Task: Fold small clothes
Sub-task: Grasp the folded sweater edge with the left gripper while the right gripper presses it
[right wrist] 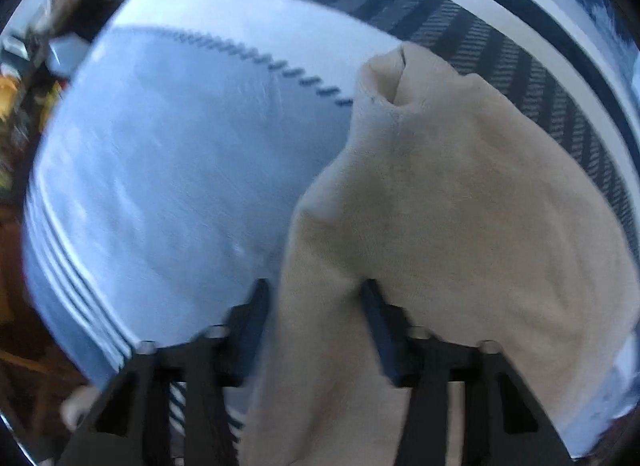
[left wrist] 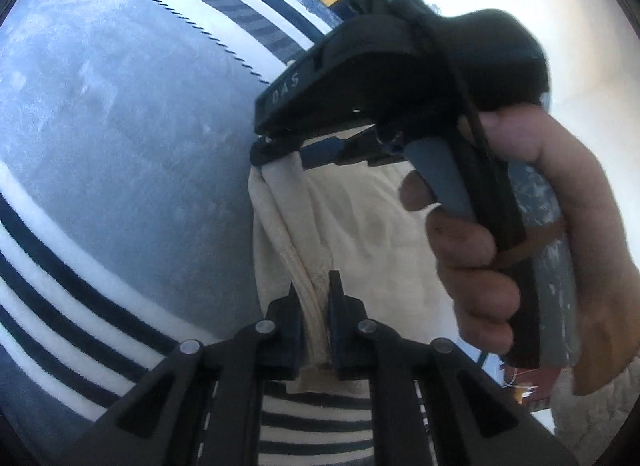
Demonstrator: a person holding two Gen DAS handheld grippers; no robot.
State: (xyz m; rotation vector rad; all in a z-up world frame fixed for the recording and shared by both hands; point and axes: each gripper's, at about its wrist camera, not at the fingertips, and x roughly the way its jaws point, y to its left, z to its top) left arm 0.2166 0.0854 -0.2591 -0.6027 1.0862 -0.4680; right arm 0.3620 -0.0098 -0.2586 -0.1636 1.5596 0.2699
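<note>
A small cream garment [left wrist: 344, 217] hangs stretched between both grippers above a blue-grey striped cloth surface [left wrist: 120, 125]. My left gripper [left wrist: 314, 298] is shut on a seamed edge of the garment. In the left wrist view the right gripper [left wrist: 320, 151] is seen from the front, held in a hand, clamped on the garment's far edge. In the right wrist view my right gripper [right wrist: 316, 306] has cream fabric [right wrist: 460, 205] between its fingers, and a sleeve opening [right wrist: 390, 81] sticks up beyond it.
The surface [right wrist: 160, 165] has white and dark stripes along its edges [left wrist: 60, 286]. A striped garment [left wrist: 316, 426] lies below the left gripper. Cluttered objects [right wrist: 24, 77] show at the far left edge of the right wrist view.
</note>
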